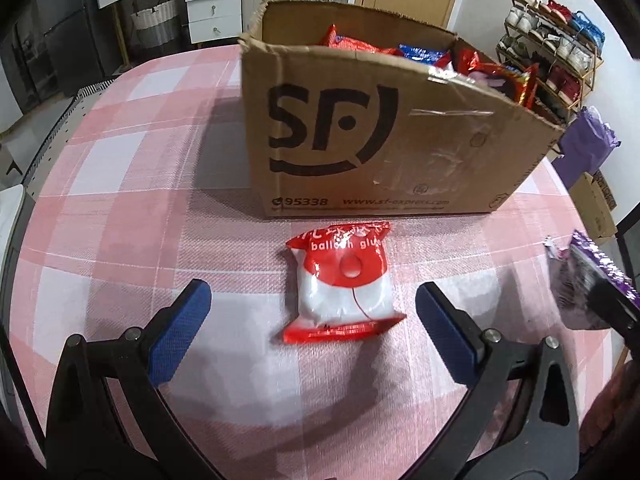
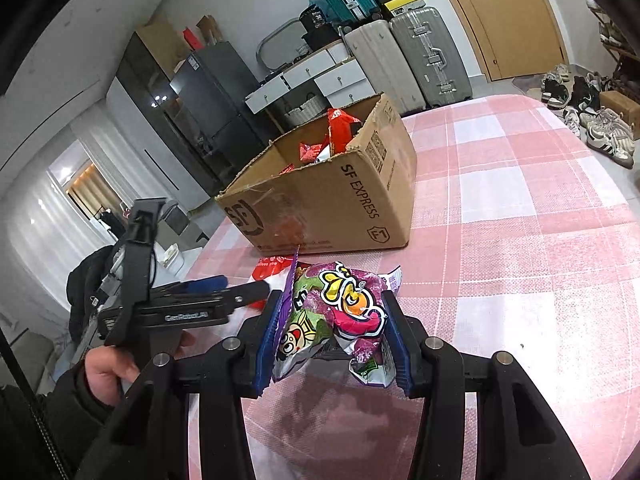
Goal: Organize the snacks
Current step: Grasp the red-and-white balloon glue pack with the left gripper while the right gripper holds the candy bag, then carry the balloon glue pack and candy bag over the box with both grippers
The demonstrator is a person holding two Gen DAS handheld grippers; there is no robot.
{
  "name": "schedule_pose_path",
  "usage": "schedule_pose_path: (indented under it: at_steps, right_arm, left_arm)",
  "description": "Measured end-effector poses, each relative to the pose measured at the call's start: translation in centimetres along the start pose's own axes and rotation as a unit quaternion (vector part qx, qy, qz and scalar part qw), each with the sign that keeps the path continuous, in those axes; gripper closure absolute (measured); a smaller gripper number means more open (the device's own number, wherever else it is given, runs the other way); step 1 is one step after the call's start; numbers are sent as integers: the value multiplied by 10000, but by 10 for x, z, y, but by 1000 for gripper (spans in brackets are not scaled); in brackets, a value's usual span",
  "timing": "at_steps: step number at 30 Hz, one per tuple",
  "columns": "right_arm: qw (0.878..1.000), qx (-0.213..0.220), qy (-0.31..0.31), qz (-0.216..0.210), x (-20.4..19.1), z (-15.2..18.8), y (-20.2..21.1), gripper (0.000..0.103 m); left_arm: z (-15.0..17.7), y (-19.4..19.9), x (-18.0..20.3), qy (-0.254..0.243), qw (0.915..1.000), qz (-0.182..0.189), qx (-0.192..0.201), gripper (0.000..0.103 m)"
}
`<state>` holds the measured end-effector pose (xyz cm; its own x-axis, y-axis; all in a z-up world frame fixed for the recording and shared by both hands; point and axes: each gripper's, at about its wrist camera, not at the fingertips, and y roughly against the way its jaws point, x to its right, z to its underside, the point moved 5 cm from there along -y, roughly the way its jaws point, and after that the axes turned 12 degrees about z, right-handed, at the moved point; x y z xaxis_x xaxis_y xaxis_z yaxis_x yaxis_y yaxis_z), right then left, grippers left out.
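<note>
The left gripper [image 1: 312, 312] hovers spread wide around the red-and-white packet [image 1: 344, 282], lying flat at frame center just before the cardboard box [image 1: 380, 136]. It looks light, soft and slippery; pinching its 2 long sides seems safest. The right gripper [image 2: 332, 340] is clamped on a crinkly purple snack bag [image 2: 336, 316], lower center. Nothing blocks either path on the checked tablecloth [image 2: 520, 240].

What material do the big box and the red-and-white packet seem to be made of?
Box: brown corrugated cardboard, matte, with ragged torn edges and tape remains. Red-and-white packet: probably thin glossy plastic film, since it shows shiny highlights and crimped sealed ends.
</note>
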<state>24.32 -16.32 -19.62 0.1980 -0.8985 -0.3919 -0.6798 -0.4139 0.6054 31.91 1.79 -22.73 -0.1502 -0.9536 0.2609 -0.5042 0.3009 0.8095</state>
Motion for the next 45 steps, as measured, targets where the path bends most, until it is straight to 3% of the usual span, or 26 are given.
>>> schedule_pose_path:
  at_steps: [10,14,16,19,20,22,23,29,45]
  right_arm:
    - [10000,30,-81,-43,5,-1,1,56]
    - [10000,57,-77,-29,6,0,3,56]
    - [10000,71,-67,-19,5,0,4,56]
    - [10000,80,-59,-5,3,1,7,56]
    - [10000,83,-51,3,2,2,8,56]
    - [9999,98,-36,9,1,2,10,56]
    - [9999,111,-22,17,-1,2,12,56]
    - [9998,188,79,57,-11,1,23,56]
    - [9979,481,422,128,-52,6,65,56]
  left_arm:
    - [-6,-20,-9,192,9995,-225,-91,2]
    - [-9,-22,-13,209,9994,-261,-71,7]
    - [-11,-20,-14,199,9995,-233,-27,16]
    - [-9,-16,-13,45,9999,-147,-17,39]
    - [-8,-15,-13,13,9999,-157,-8,53]
    - [-6,-10,-15,25,10000,-16,10,55]
    - [-4,-8,-16,45,10000,47,24,63]
    - [9,2,-15,-43,9999,148,-17,63]
    - [34,79,4,-216,9979,359,501,63]
